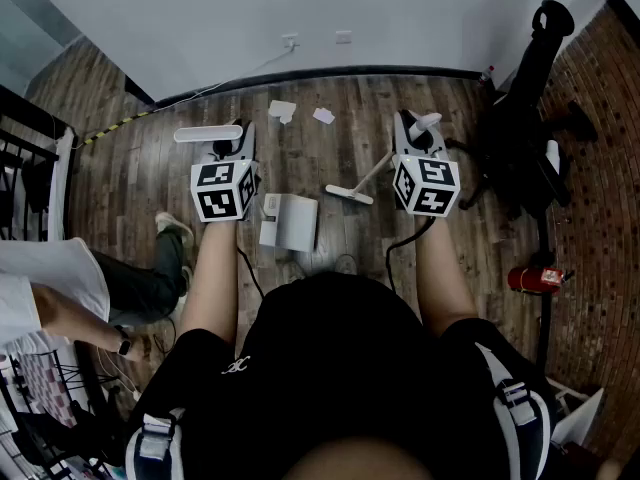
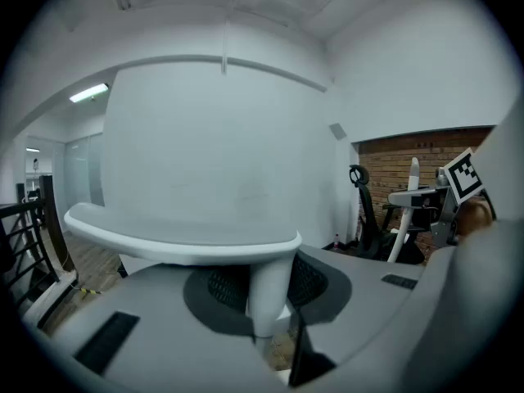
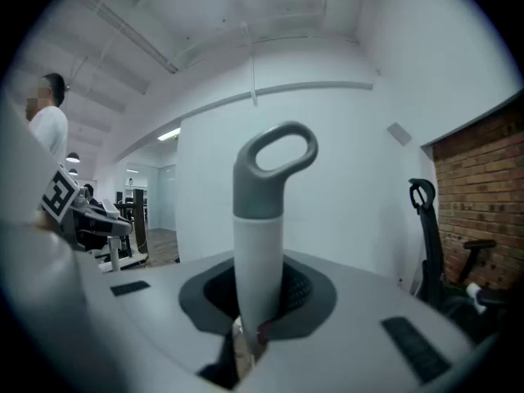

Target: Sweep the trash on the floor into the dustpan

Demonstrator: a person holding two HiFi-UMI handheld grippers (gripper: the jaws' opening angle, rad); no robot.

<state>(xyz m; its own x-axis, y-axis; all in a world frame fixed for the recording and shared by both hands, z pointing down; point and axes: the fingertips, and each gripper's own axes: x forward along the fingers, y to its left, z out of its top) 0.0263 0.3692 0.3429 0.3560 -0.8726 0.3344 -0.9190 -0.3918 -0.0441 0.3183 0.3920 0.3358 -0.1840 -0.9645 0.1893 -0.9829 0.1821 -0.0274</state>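
My left gripper is shut on the white dustpan handle, whose flat T-shaped top sticks out past the jaws. The white dustpan rests on the wooden floor between my arms. My right gripper is shut on the white broom handle with its grey loop end. The broom head lies on the floor just right of the dustpan. Two white paper scraps lie near the far wall, apart from both tools.
A black office chair stands at the right by a brick wall. A red fire extinguisher lies on the floor at the right. Another person crouches at the left beside a black railing. A cable runs along the skirting.
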